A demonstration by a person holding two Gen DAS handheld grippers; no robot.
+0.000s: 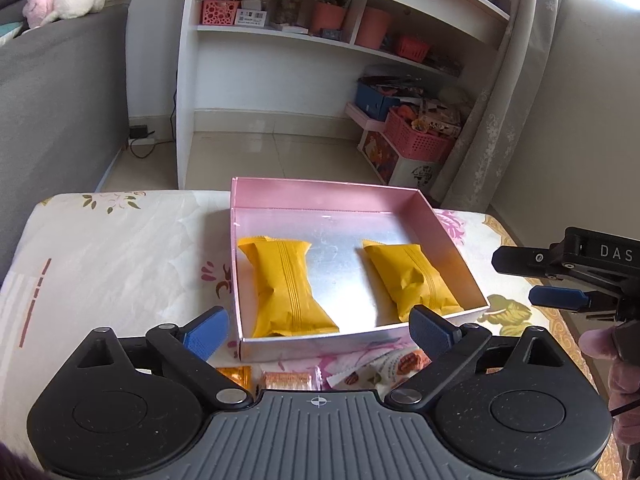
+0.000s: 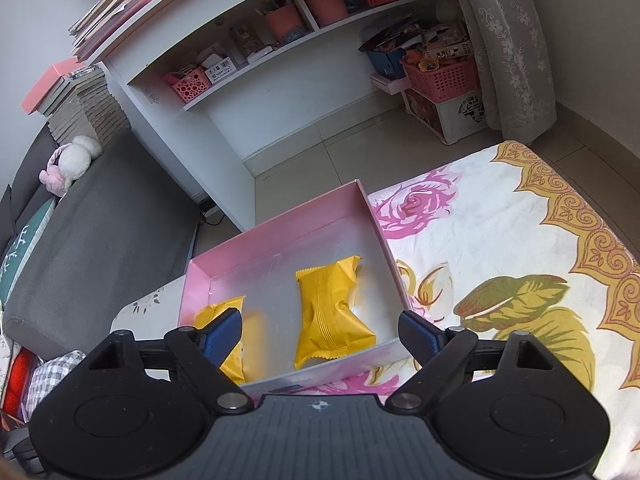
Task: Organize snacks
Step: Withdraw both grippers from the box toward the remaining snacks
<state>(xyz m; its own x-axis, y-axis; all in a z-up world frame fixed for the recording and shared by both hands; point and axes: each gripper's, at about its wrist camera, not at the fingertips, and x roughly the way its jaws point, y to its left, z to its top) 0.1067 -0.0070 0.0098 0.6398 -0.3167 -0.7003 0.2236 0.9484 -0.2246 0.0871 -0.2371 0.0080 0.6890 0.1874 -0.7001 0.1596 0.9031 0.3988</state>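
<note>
1. Worktop (image 1: 100, 240), under a floral cloth: carries everything here.
2. Pink box (image 1: 440, 232), open-topped, at the worktop's middle: the collecting place, judging by the task.
3. Left gripper (image 1: 318, 330) and right gripper (image 2: 320, 334): jaws spread wide, nothing between them, both hanging over the box's near edge.
4. Two yellow packets, left (image 1: 286, 284) and right (image 1: 412, 276): flat on the box floor, apart, side by side, probably to leave room.
5. Loose snacks (image 1: 380, 370): on the cloth, just in front of the box, seemingly awaiting sorting.
</note>
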